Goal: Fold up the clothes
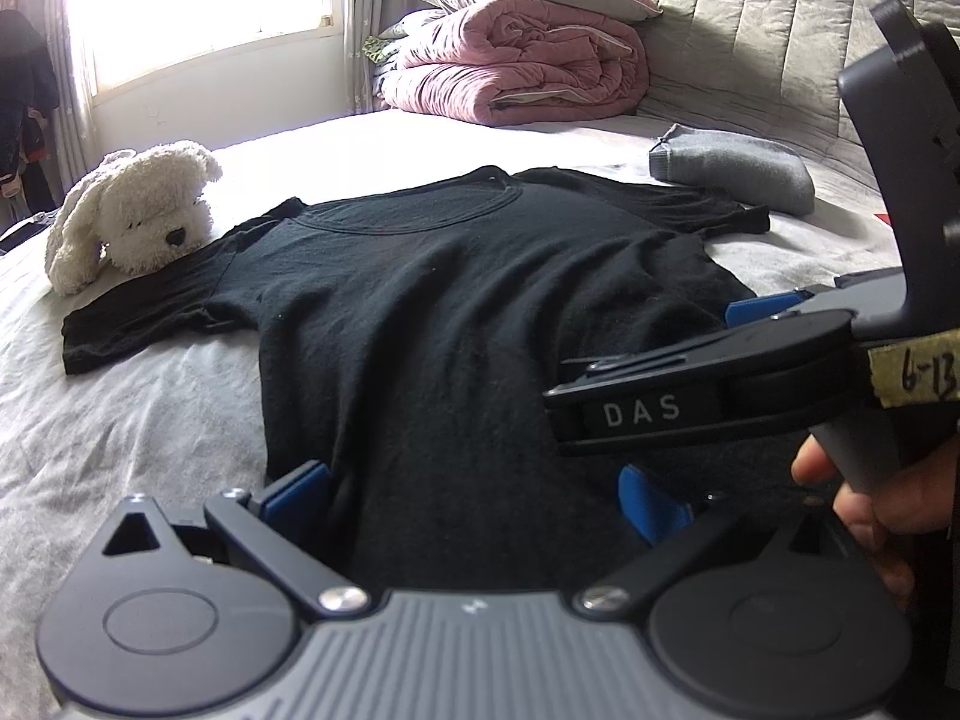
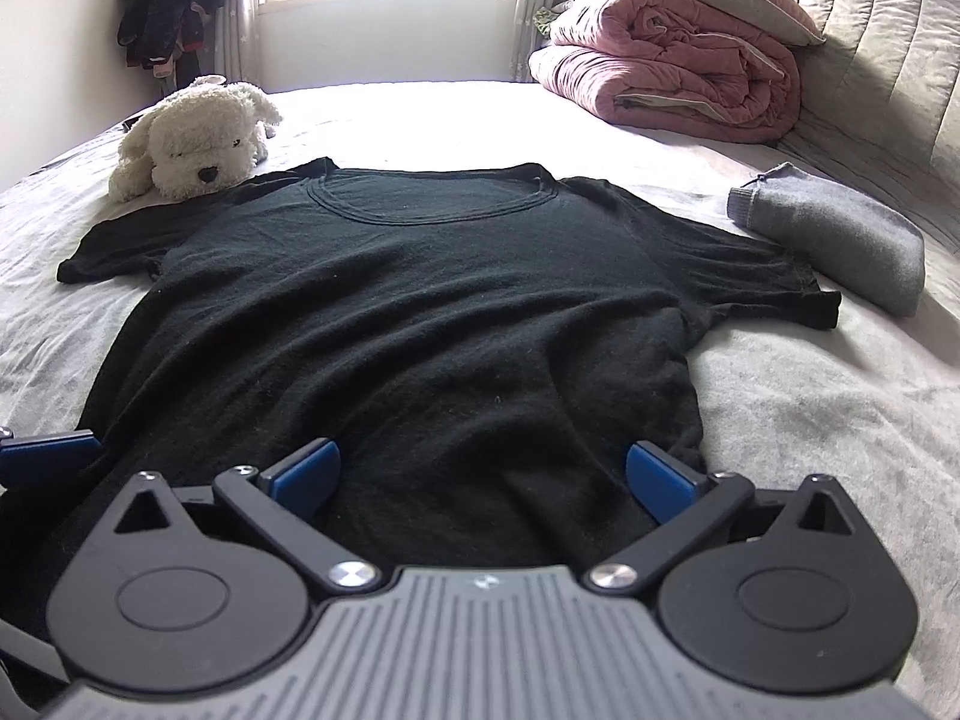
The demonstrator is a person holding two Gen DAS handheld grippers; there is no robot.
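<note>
At the near edge, the left gripper [image 1: 474,498] and the right gripper [image 2: 483,477] sit low over the hem of the black T-shirt [image 2: 420,300], each with its blue fingers [image 2: 303,474] spread wide and holding nothing; whether the tips touch the cloth cannot be told. The right gripper appears side-on in the left wrist view, just beside the left one. The T-shirt lies flat and face up on the bed [image 2: 810,420], both sleeves extended and no fold made, so the task is judged to be at its start with every fold remaining. Its long axis runs directly away from the grippers: hem nearest, collar farthest. Beyond the collar rest a white plush dog [image 2: 198,138], a folded grey garment [image 2: 834,240] and a pink quilt [image 2: 672,66].
</note>
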